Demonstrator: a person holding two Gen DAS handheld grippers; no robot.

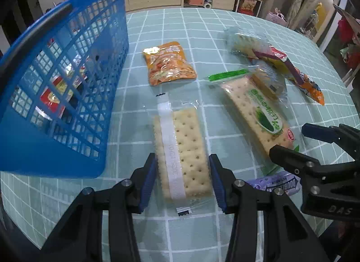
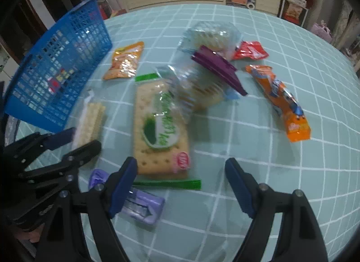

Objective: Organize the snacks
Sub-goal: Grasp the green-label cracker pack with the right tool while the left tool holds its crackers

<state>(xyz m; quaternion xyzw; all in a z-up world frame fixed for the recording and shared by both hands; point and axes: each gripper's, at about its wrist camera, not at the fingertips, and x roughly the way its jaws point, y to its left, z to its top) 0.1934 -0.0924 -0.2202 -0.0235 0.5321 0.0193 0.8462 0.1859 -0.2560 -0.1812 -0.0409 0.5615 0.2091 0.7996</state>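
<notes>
The left hand-held gripper (image 1: 183, 181) is clenched on a clear-wrapped cracker pack (image 1: 182, 151), its blue pads (image 1: 148, 183) pressing the pack's two long sides while the pack stretches away from the fingers over the teal, white-gridded tabletop (image 1: 202, 25). To the left of this gripper, just beside the cracker pack, stands a blue mesh basket (image 1: 67, 77) with red and yellow packets showing through its wall. Straight beyond the held pack lies an orange snack bag (image 1: 168, 64), apart from it. To the right of the left gripper lies a green-labelled cracker pack (image 2: 159, 127), and the right hand-held gripper (image 2: 180, 185) hangs over that pack's near end with its jaws released and wide — nothing is between the pads. Just under the right gripper's left finger (image 2: 122, 185) lies a small purple packet (image 2: 139, 208), close to the green strip at the cracker pack's near edge. Beyond the green-labelled pack, away from the right gripper, clear-wrapped biscuit packs (image 2: 202, 91) are piled with a purple wrapper (image 2: 218, 70) across them; the pile is blurred. Further right lie a long orange snack packet (image 2: 283, 104) and, behind it, a small red packet (image 2: 249, 51), both well apart from either gripper.
</notes>
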